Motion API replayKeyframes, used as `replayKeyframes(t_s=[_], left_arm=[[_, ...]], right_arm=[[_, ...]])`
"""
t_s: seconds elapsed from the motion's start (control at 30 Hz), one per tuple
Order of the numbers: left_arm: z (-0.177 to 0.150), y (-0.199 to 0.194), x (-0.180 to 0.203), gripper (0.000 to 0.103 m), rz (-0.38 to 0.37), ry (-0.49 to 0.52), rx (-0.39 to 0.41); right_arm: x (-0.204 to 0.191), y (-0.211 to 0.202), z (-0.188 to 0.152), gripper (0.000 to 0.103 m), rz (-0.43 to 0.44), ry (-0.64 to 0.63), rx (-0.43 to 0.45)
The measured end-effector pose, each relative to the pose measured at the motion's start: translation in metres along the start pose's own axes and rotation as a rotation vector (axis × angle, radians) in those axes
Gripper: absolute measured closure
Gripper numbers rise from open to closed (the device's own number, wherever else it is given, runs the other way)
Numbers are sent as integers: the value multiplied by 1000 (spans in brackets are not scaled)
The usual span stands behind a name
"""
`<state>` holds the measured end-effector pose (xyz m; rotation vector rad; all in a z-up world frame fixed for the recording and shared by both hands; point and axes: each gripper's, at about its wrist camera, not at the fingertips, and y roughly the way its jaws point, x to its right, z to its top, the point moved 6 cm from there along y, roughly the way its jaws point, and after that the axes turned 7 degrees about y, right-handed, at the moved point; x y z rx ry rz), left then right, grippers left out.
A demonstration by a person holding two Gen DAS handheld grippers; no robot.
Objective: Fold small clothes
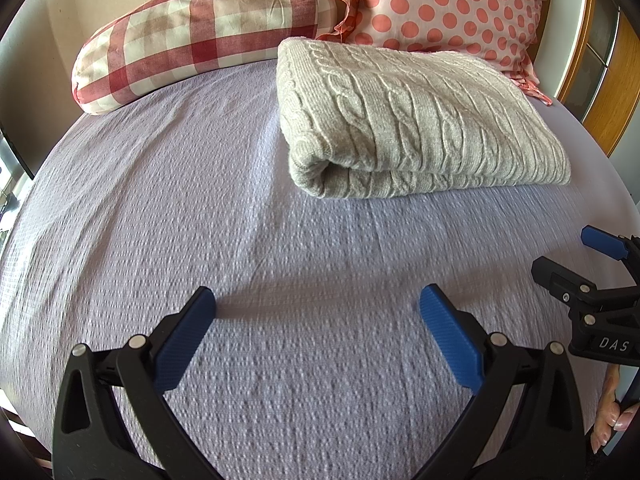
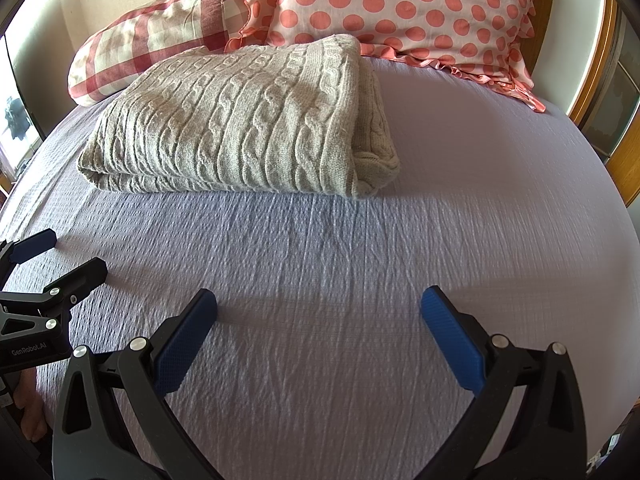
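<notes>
On the bed point(image 1: 160, 200), the folded sweater point(image 1: 400, 120) lies well beyond both grippers' wide-spread, empty fingers point(image 1: 448, 332).

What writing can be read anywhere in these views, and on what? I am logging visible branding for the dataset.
"DAS" on the black body of the right tongs, seen at the right edge of the left wrist view.
"GenRobot.AI" on the black body of the left tongs, seen at the left edge of the right wrist view.
No other text is visible.
</notes>
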<state>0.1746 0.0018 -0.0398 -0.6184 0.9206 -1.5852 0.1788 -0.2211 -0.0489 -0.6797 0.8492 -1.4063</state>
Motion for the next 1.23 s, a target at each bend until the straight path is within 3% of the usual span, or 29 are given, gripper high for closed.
replayKeyframes(t_s=[1.23], left_arm=[[-1, 0, 1, 2, -13, 28, 8]], right_arm=[[-1, 0, 1, 1, -1, 3, 1]])
